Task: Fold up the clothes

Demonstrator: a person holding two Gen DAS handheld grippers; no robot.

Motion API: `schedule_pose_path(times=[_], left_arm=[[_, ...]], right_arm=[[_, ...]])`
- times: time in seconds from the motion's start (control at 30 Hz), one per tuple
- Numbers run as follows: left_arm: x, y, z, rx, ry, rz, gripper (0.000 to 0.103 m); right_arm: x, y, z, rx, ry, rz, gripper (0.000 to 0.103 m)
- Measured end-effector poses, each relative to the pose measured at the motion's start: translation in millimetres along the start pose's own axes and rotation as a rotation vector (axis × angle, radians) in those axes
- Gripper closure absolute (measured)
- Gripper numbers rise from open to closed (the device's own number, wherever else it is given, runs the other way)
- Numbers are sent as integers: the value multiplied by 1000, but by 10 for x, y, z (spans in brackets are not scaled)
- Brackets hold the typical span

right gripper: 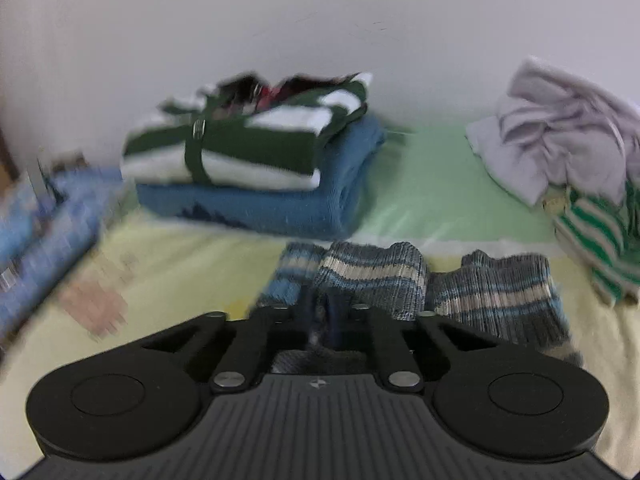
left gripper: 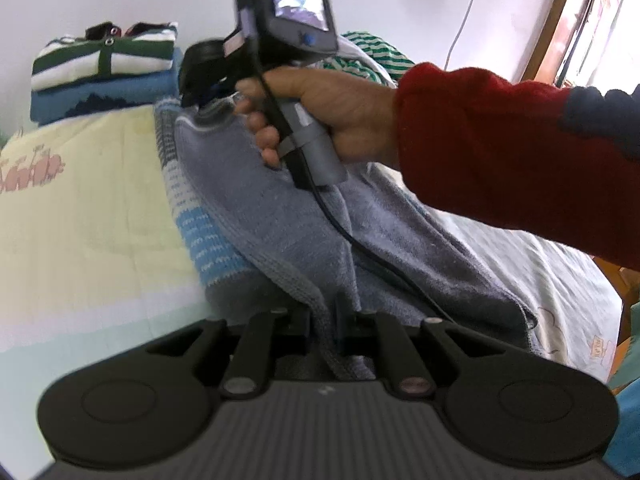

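A pale yellow-and-green bed (right gripper: 192, 252) against a white wall (right gripper: 320, 20); the grey-blue striped sweater (left gripper: 288, 216) lies across it, each hand-held gripper, left (left gripper: 322, 320) and right (right gripper: 320, 320), clamped on its knit edge.

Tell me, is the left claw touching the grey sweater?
Touching. The left wrist view shows the left claw pinched shut on the grey sweater's knitted edge.

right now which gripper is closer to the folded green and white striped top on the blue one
Right. The right gripper grips the grey sweater just short of the striped top. The left gripper pinches the sweater's near edge, farther back.
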State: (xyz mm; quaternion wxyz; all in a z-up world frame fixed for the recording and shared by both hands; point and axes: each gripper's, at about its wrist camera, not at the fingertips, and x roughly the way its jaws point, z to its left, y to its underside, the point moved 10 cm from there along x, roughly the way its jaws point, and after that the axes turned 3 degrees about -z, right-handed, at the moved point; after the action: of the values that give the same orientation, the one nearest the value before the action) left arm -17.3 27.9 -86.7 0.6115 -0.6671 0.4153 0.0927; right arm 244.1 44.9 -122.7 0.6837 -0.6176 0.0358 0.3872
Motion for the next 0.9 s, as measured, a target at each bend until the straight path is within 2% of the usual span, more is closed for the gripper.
schedule_pose_path(times=[0.13, 0.33, 0.4, 0.43, 0.47, 0.53, 0.6, 0.67, 0.7, 0.73, 0.83, 0.9], left_arm=[[-59, 4, 9, -21, 13, -5, 95], [-13, 152, 99, -73, 18, 34, 93], [-36, 158, 143, -107, 36, 33, 93], [-48, 164, 157, -112, 36, 31, 93], [-60, 172, 168, -113, 34, 29, 93], [-73, 196, 184, -117, 32, 27, 93], [-61, 229, 165, -122, 36, 29, 93], [-48, 240, 132, -106, 32, 31, 92], [-46, 243, 119, -95, 29, 32, 92], [-45, 247, 114, -92, 28, 36, 91], [-106, 239, 130, -79, 18, 47, 91], [-214, 216, 170, -58, -4, 34, 88]], right_arm=[[-155, -108, 78, 48, -64, -45, 96], [97, 122, 177, 38, -67, 42, 92], [36, 117, 147, 70, -86, 41, 75], [-45, 84, 103, 115, -105, 31, 63], [-128, 49, 58, 159, -123, 21, 61], [-288, 6, -62, 206, -131, -1, 63], [-341, 8, -178, 220, -115, -2, 69], [-220, 95, -263, 212, -82, 46, 76], [-133, 154, -301, 204, -62, 79, 76], [-70, 187, -328, 194, -50, 90, 82], [-36, 154, -347, 177, -50, 69, 80], [-221, 135, -317, 181, -89, 59, 77]])
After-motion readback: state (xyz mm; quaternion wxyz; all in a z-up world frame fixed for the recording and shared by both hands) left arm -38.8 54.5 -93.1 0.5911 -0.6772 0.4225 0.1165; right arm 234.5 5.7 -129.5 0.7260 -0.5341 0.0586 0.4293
